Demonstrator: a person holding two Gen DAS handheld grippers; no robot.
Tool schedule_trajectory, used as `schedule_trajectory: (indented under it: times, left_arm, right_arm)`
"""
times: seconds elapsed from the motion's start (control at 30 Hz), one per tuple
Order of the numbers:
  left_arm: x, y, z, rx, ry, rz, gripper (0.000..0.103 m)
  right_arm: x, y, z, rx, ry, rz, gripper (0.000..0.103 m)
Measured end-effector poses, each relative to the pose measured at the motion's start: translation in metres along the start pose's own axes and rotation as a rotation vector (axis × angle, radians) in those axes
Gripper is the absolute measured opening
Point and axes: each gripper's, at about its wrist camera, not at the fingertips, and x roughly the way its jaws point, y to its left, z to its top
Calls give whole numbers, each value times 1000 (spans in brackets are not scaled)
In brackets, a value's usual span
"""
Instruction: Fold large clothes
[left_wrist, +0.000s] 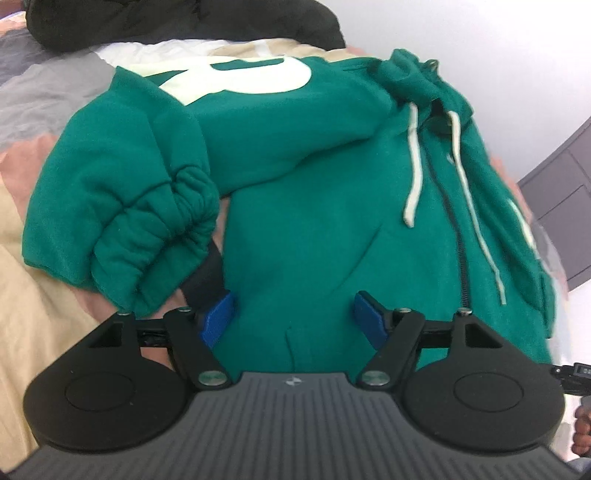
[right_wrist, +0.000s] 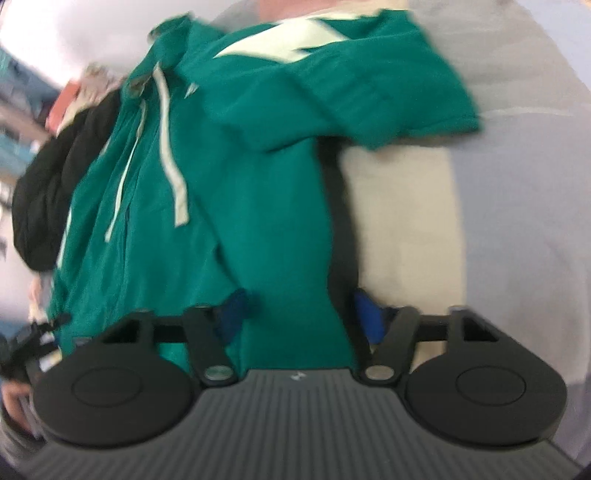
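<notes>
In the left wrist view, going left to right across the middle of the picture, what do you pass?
Beige bedcover → folded green sleeve with gathered elastic cuff → green hoodie front panel → shorter white drawstring → dark zipper → longer white drawstring → grey panelled furniture.

Large cream character: on the green hoodie (left_wrist: 314, 206), on the panel toward the far edge of the bed (left_wrist: 22, 229); it looks like a "B" or "8", cut off by a fold, so which one cannot be told.
Second cream mark: at the hoodie's right edge in the left wrist view, only a sliver, unreadable.
Cream shape in the right wrist view: blurred, unreadable.
Small emblem: on the grey gripper housing, a logo with no legible letters.
</notes>
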Motion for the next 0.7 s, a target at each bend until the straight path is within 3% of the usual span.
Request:
schedule_trajectory:
  times: [0.03, 0.1, 0.13, 0.2, 0.23, 0.4, 0.7]
  left_arm:
    - [0, -1, -1, 0, -2, 5, 69]
    - [-3, -1, -2, 3, -7, -5, 48]
    - [-7, -2, -2, 5, -8, -24, 43]
    - [-17, -2, -3, 4, -21, -72, 19]
    - [-23, 0, -4, -16, -22, -110, 16]
    - [-44, 6, -9, -81, -28, -236, 12]
    - [-22, 12, -7, -105, 10, -189, 14]
  right_arm:
    - [0, 8, 0, -45, 4, -12, 41]
    - [-4, 18, 1, -89, -7, -23, 18]
    - [-9, 20, 2, -92, -19, -5, 12]
    - [-26, 26, 2, -119, -55, 32, 10]
    - [-35, 28, 3, -129, -68, 48, 10]
    - [-58, 37, -5, -176, -74, 28, 9]
    - [-24, 5, -11, -123, -4, -55, 9]
